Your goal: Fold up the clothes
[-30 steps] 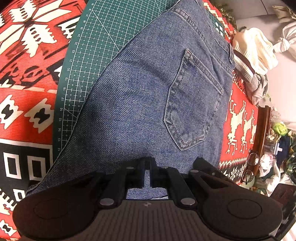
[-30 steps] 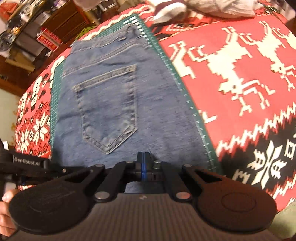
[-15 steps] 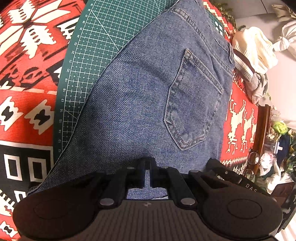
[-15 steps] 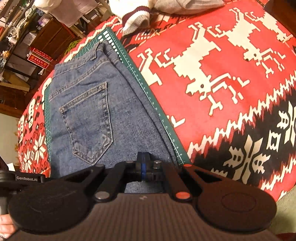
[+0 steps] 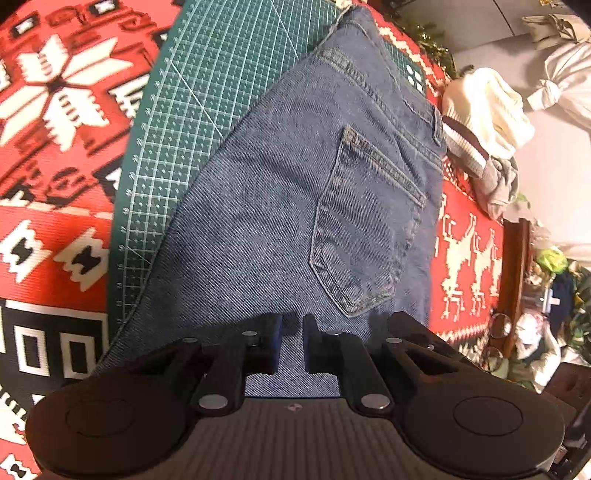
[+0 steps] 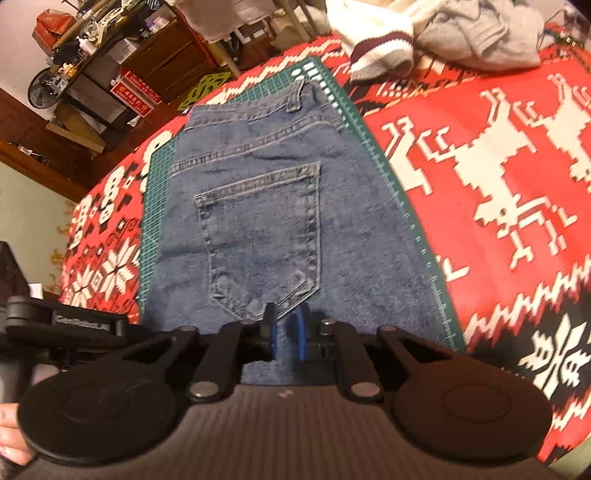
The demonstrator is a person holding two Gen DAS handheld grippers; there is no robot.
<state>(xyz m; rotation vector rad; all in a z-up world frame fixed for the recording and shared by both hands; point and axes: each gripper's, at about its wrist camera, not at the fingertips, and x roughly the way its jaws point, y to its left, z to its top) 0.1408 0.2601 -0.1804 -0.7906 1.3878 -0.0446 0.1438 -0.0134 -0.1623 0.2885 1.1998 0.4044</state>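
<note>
Two hand-held grippers sit over the near edge of folded blue jeans.

The left gripper (image 5: 291,338) and right gripper (image 6: 286,325) each show a narrow gap between the fingers, gripping nothing. The jeans (image 5: 295,206) lie folded, back pocket up, on a green cutting mat (image 5: 207,85) over a red patterned blanket (image 6: 498,192). This garment looks nearly finished. Loose clothes (image 6: 436,33) piled beyond the waistband seemingly await folding; nothing blocks the way.
</note>
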